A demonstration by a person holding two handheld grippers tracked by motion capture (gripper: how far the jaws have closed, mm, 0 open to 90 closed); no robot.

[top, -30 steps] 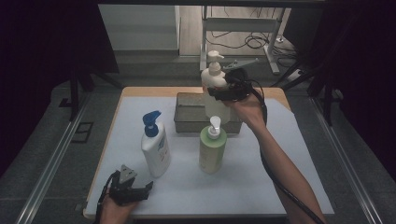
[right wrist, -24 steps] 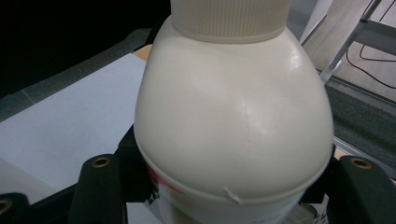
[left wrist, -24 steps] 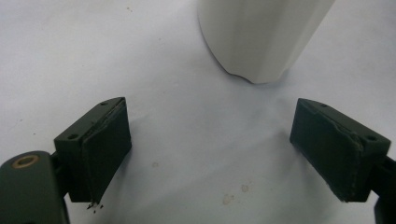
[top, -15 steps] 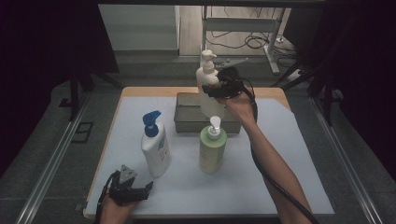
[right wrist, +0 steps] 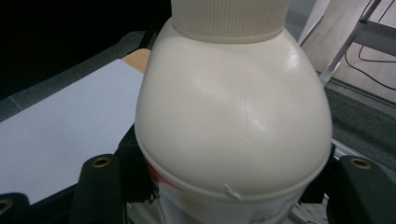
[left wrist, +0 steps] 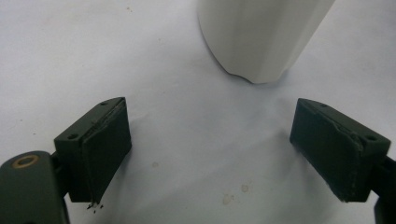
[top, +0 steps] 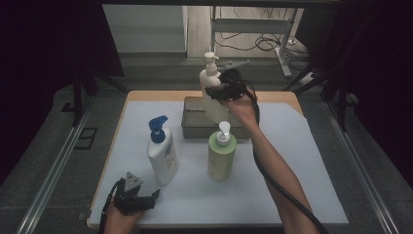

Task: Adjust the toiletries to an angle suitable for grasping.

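Held upright over the grey bin [top: 195, 127] at the far middle of the table [top: 311, 195]: a cream pump bottle [top: 210, 92], pinched at its body between the two jaws of the right gripper [top: 217, 93]. Rounded shoulders, glossy pale plastic, a ribbed collar under a pump head of the same cream tone with its nozzle turned sideways. From the right gripper view, same cream pump bottle [right wrist: 233, 121] seen close up, with a faint seam ringing the body below the shoulder, a small nick in that seam, and a streak of red print low on the front, cut off by the frame. No word of it legible there.

Nearer on the white table cover, well apart from the bin: a white bottle with a blue pump [top: 161, 151] bearing a blue label whose writing is too small to read, and just right of it a pale green bottle with a white pump [top: 222, 152], label also unreadable.

At the near left corner, left gripper [top: 134, 200] low over the cover, jaws spread wide with nothing between them. From the left gripper view, bare pads [left wrist: 100, 154] either side of blank white surface, and beyond them the rounded base of a white bottle [left wrist: 261, 37] standing just ahead.
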